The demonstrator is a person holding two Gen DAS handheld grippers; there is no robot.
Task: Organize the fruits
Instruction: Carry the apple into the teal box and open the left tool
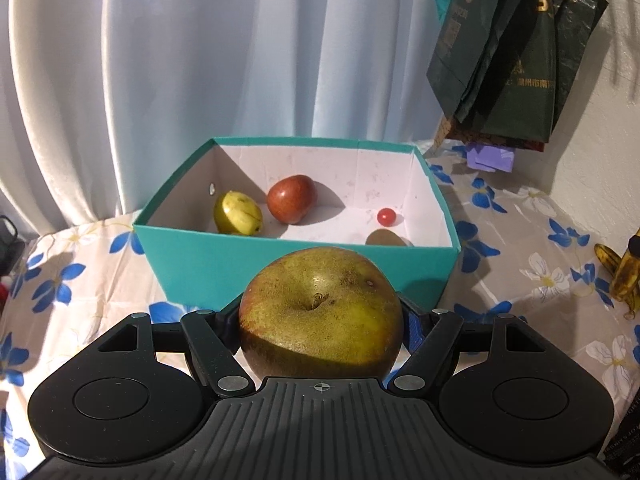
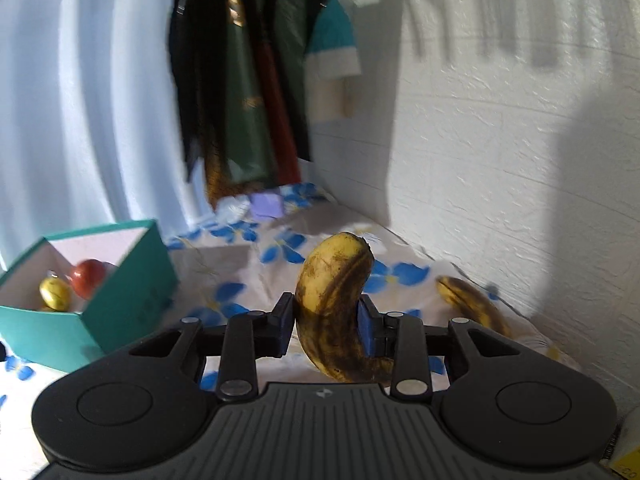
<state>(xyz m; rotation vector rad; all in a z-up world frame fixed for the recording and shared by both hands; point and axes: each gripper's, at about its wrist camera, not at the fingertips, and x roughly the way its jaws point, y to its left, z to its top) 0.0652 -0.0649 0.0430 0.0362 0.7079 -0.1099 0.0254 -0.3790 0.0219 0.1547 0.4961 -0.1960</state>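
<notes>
Fruit is held in both of my tongs. My left tongs [image 1: 320,320] stand fairly wide and clamp a large greenish-brown apple [image 1: 321,314], stem dimple facing up, the pads hidden against its two flanks. The apple sits centred between the fingers, just in front of the near wall of the teal box [image 1: 280,264] and clear of it.

Inside the box I see a yellow fruit [image 1: 238,213] by the left wall, a red fruit [image 1: 292,199] just beside it, and a small red cherry tomato [image 1: 386,216] apart on the right. A brown rounded thing shows at the near wall; I cannot identify it.

My right tongs [image 2: 327,320] are drawn narrow, the blue pads [image 2: 366,330] pressing on a spotted banana [image 2: 340,308]. It stands roughly upright between the fingers, its curved upper end rising above them, its lower end hanging below, off the flowered cloth [image 2: 240,264] covering the table. A second banana [image 2: 472,304] lies on the cloth to the right, near the white wall. The box sits well to the left in this view.
</notes>
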